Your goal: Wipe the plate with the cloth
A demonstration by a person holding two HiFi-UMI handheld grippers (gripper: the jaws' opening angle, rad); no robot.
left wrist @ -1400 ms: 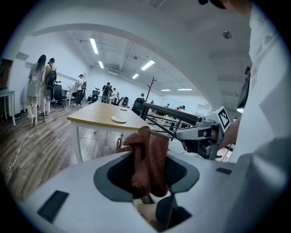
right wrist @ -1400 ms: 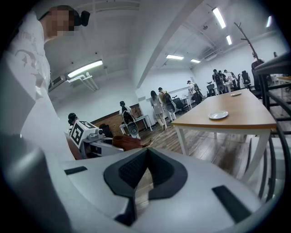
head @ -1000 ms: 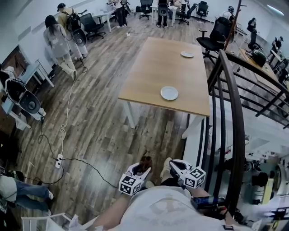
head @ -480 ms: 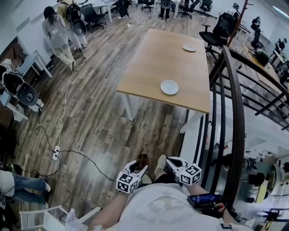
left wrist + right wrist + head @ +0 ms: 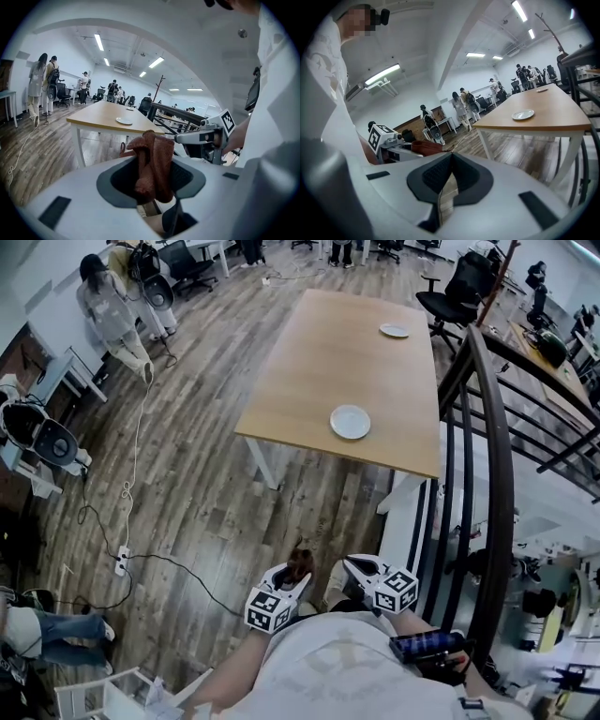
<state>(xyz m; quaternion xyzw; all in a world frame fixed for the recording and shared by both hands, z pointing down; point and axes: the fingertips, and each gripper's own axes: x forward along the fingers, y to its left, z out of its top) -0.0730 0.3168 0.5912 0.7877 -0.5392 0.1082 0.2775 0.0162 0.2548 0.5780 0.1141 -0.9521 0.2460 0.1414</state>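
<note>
Two claws are held low and close in front of the wearer's white shirt [image 5: 347, 671], side by side above a grey-brown wooden plank floor [image 5: 187, 493]. The left claw [image 5: 152, 176] is clamped on a rust-brown terry cloth [image 5: 151, 157], which stands bunched in upright folds between the dark pads and pokes out past the tips. The right claw [image 5: 447, 180] has its jaws pressed together with nothing between them; it sits just to the right of the left claw, the two near each other but apart. The round white plate [image 5: 351, 421] lies well ahead of both claws, near the closest edge of a long light-wood surface [image 5: 319, 362] on white legs, and neither claw nor the cloth touches it. A second small white plate [image 5: 395, 330] lies farther ahead on the same surface, toward its far right part. A black curved metal railing [image 5: 492, 484] runs along to the right of the right claw. Several people [image 5: 112, 320] stand far ahead and to the left of the left claw.
</note>
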